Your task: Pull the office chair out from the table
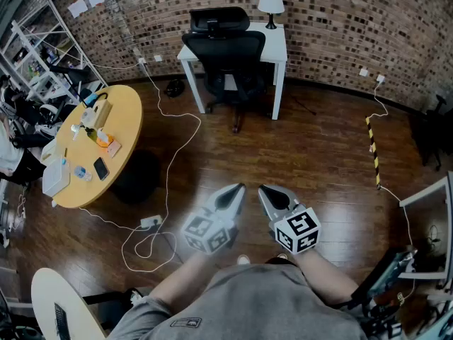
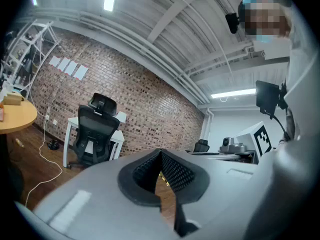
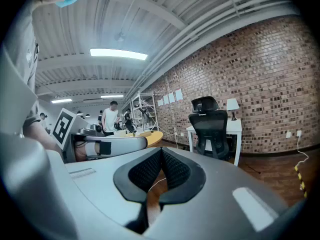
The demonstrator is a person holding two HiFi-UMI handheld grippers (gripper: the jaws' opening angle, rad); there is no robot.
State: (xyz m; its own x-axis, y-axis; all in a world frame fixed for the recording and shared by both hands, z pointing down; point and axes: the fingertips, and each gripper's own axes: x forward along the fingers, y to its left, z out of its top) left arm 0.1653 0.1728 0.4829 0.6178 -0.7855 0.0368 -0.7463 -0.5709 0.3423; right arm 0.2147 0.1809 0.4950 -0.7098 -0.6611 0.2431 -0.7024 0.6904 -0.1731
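Office chair (image 1: 228, 62) stood straight ahead, well apart, tucked at the table (image 1: 279, 44); left gripper (image 1: 237, 188) & right gripper (image 1: 265, 190) approx equally far, jaws closed, empty

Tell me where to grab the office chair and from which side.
Grip the top edge of the backrest, just under the headrest, coming from the room side. The office chair sits tucked under the white table with its back toward you, so that edge is likely easiest.

An office-cum-lab: brick wall (image 1: 340, 20), white bench (image 1: 277, 44) with chair (image 1: 226, 59), round bench (image 1: 124, 119), shelving (image 1: 32, 55), wood floor (image 1: 304, 154).
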